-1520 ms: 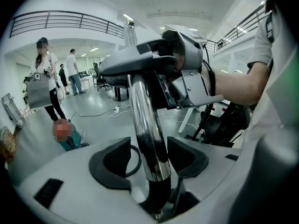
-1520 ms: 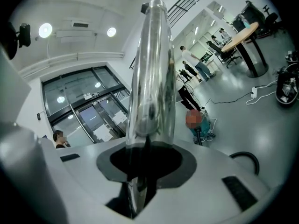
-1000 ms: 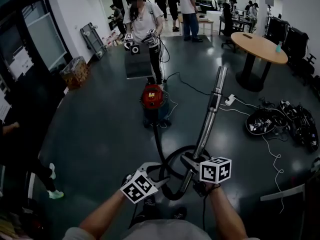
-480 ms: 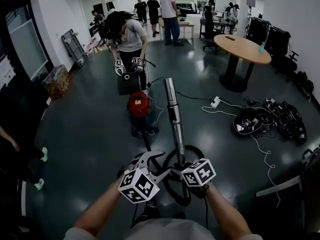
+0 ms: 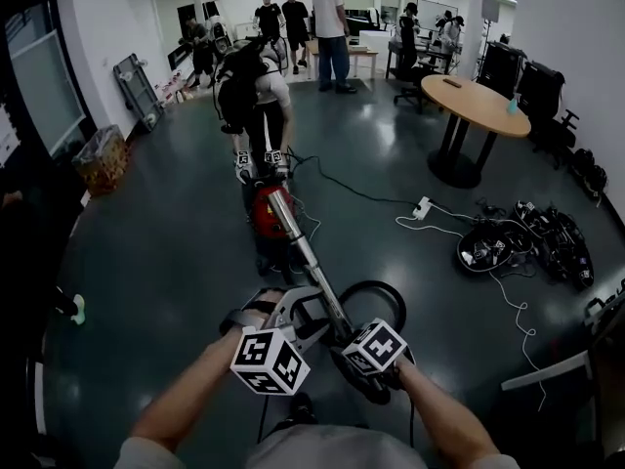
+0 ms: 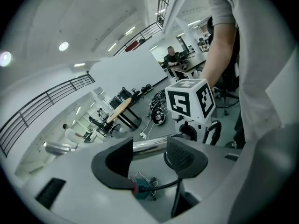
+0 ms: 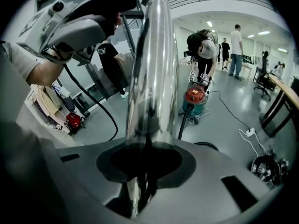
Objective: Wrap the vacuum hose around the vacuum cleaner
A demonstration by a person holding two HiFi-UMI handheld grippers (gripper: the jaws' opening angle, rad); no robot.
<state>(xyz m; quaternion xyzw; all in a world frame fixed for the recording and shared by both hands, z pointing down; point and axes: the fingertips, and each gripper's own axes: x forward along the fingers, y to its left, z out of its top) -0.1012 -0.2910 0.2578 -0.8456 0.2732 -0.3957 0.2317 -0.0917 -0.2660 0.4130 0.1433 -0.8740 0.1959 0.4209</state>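
Chrome wand [image 5: 298, 242] of the vacuum, slanting up from my right gripper [image 5: 359, 358] toward the red vacuum cleaner [image 5: 269, 213] on the dark floor [image 5: 166, 252]. In the right gripper view my right gripper [image 7: 147, 160] is clamped on the wand [image 7: 152, 69], which rises straight out from between its black pads. My left gripper [image 5: 305, 311] sits just beside the wand, lower left of it in the head view. In the left gripper view my left gripper [image 6: 149, 157] has its jaws spread wide, and the wand [image 6: 149, 146] crosses just beyond the gap, with neither pad pressing on it. The black hose [image 5: 376, 296] lies in a loose loop on the floor to the right of the wand, apart from the vacuum cleaner and not wound round it. The hose [image 7: 184, 120] enters the vacuum cleaner [image 7: 195, 97] low at its front. A second person [image 5: 259, 96] bends over the far side of the vacuum cleaner. A round table [image 5: 479, 96] stands well apart at upper right.
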